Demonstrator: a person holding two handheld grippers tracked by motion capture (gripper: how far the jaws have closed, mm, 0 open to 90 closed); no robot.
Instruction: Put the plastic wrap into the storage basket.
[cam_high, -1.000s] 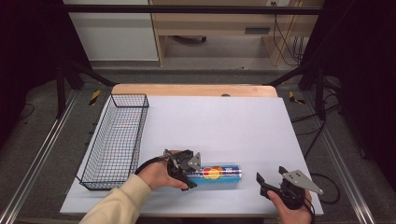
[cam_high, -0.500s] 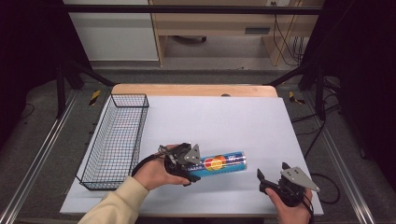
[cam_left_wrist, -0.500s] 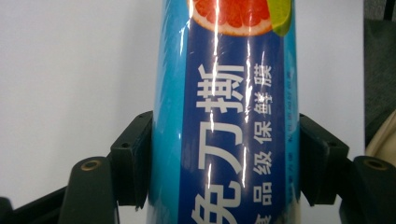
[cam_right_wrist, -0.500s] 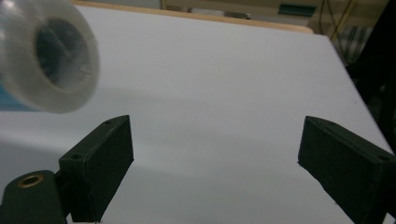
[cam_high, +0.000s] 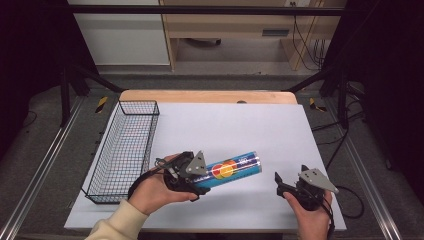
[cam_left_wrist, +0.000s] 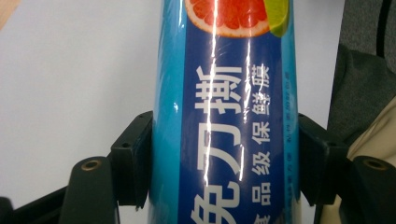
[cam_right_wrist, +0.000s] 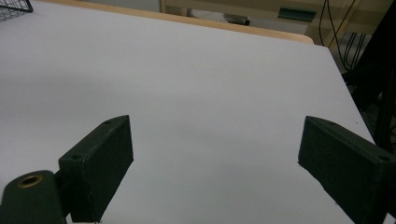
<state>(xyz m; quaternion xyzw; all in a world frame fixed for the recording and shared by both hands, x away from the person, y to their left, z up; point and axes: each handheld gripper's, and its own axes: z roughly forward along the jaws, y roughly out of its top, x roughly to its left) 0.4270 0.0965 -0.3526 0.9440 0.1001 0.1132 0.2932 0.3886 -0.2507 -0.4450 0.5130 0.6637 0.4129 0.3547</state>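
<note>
A blue tube (cam_high: 234, 168) with fruit pictures and white print hangs above the white table sheet (cam_high: 240, 125), slanting up to the right. My left gripper (cam_high: 200, 175) is shut on its left end. In the left gripper view both black pads (cam_left_wrist: 135, 163) press the sides of the tube (cam_left_wrist: 224, 116). My right gripper (cam_high: 281, 186) stands open near the table's front right corner, apart from the tube. Nothing but bare sheet lies between its jaws (cam_right_wrist: 215, 163) in the right gripper view.
A black wire basket (cam_high: 139, 103) stands lengthwise along the sheet's left side, just left of my left hand. The table's wooden edge (cam_high: 207, 96) runs along the back. Metal rails and dark stand legs flank the table.
The left gripper has lifted the tube off the sheet and carried it slightly left; the tube's right end now points upward. The right gripper has stayed in place.
</note>
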